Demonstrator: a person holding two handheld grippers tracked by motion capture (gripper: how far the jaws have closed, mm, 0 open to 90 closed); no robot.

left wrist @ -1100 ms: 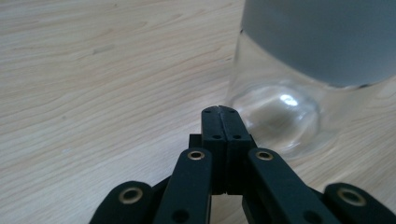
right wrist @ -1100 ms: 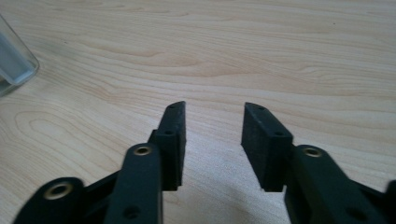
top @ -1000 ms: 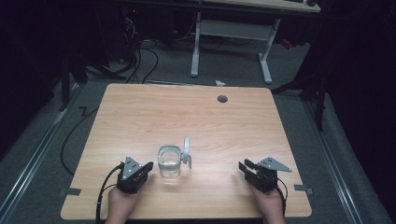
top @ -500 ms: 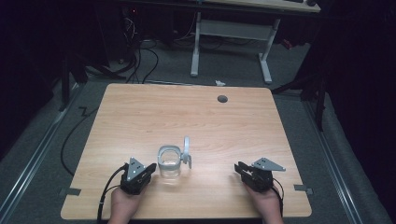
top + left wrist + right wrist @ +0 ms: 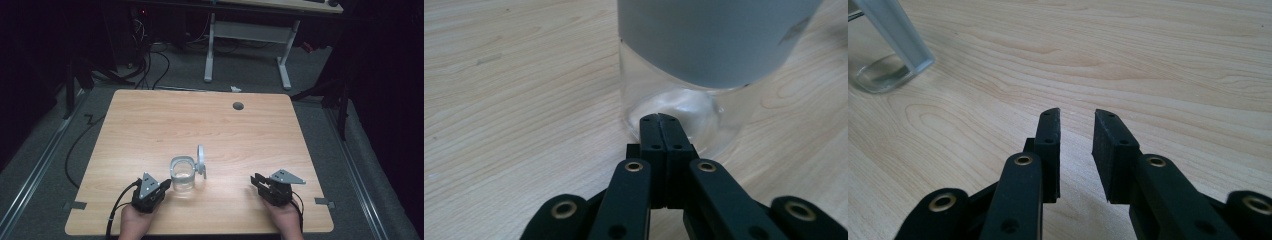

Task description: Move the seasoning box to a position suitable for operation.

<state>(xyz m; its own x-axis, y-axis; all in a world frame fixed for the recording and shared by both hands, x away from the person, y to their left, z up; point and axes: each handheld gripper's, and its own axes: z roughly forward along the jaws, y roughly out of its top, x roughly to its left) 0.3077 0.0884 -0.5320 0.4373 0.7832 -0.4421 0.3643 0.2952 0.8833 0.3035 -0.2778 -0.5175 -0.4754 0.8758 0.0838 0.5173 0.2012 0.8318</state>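
Note:
A clear glass jar point(image 5: 182, 175) stands near the table's front edge, its hinged lid point(image 5: 201, 160) swung open and upright on its right side. My left gripper point(image 5: 165, 186) lies low on the table just left of the jar, jaws shut with nothing between them. In the left gripper view its tips point(image 5: 659, 117) sit right at the jar's base point(image 5: 684, 100); whether they touch is unclear. My right gripper point(image 5: 256, 181) rests to the right, well apart from the jar. Its jaws point(image 5: 1077, 117) have just been closing but stand partly open over bare wood. The jar point(image 5: 878, 75) shows far left there.
The wooden table point(image 5: 200, 120) has a round cable hole point(image 5: 238, 106) near its back edge. Behind it stand the white legs of another desk point(image 5: 250, 45), with cables point(image 5: 150, 55) on the dark floor.
The left gripper has edged slightly rightward to the jar. The right gripper's jaws stand narrower than one second ago; that hand has stayed put.

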